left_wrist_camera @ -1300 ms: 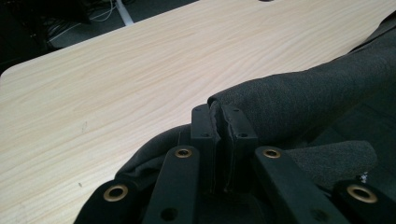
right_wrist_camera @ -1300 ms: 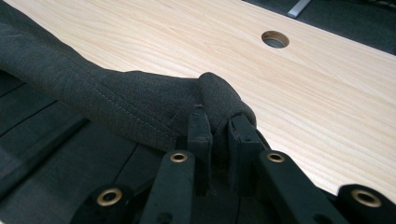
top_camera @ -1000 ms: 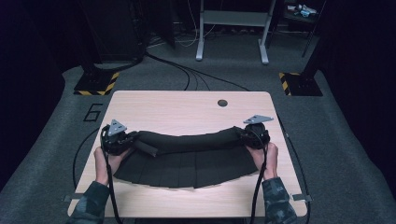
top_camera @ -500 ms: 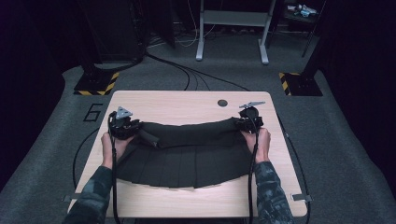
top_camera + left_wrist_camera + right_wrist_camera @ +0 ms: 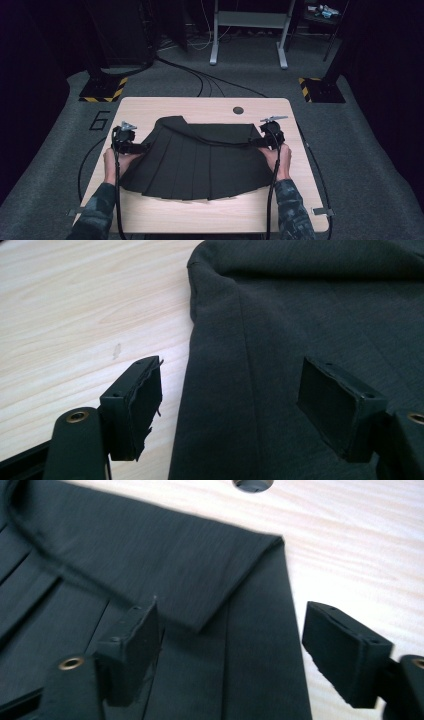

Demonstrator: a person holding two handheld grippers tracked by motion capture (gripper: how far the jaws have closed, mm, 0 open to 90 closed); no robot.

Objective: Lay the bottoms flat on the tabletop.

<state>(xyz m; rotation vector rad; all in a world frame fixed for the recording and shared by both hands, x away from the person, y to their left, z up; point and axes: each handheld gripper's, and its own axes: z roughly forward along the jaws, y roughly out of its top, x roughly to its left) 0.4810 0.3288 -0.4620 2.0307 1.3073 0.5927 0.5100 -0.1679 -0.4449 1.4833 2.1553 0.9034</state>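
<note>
1. Two hand-held grippers flank one black pleated skirt (image 5: 197, 160) that lies flat on the table, its waistband on the far side and its flared hem toward the person.
2. Left gripper (image 5: 126, 141): its jaws have just been opening and stand well apart; in the left gripper view (image 5: 230, 405) the skirt's side edge lies on the table between them, with neither pad pressing on it.
3. Right gripper (image 5: 270, 136): its jaws have likewise just been opening and stand wide; in the right gripper view (image 5: 230, 650) the folded-over corner of the waistband lies just ahead of and between them, unclamped.
4. Handling, as I judge it: the cloth looks light, thin and limp, with pressed pleats that hold a crease but would sag and slide once lifted. It is not fragile, though a pinch on a single layer may let the lower layers slip.
5. Where to hold: the doubled waistband corners right in front of each gripper look the firmest places, since the fabric is thickest there.
6. Surface: the pale wood-grain table (image 5: 150, 107) is smooth, with a round cable hole (image 5: 238, 110) beyond the right gripper.
7. Room: grey carpet, floor cables, a metal stand (image 5: 248, 30) and yellow-and-black striped bases (image 5: 102, 91) lie beyond the table's far edge.
</note>
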